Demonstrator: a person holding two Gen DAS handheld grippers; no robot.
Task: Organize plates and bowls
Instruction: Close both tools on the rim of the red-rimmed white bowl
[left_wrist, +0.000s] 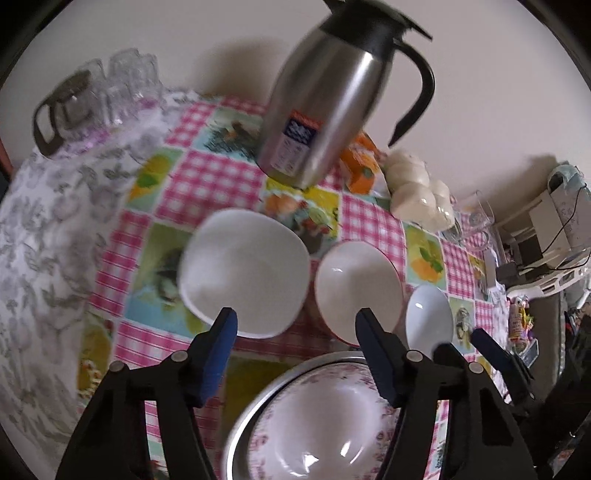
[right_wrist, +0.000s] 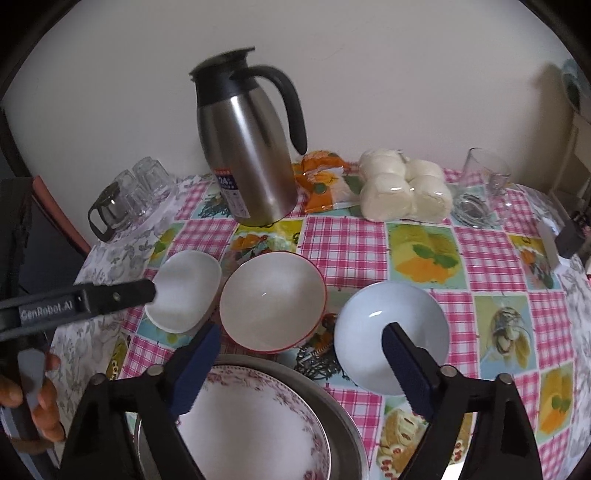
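Three bowls stand in a row on the checked tablecloth: a white squarish bowl, a red-rimmed bowl and a pale round bowl. In front of them a floral plate lies in a metal tray. My left gripper hovers open above the near rims of the squarish and red-rimmed bowls, holding nothing. My right gripper hangs open over the gap between the red-rimmed and pale bowls, also with nothing in it.
A steel thermos jug, an orange packet and a bag of white buns stand along the wall. Upturned glasses and a glass pot sit back left, and a glass mug back right. A hand holds the left gripper's handle.
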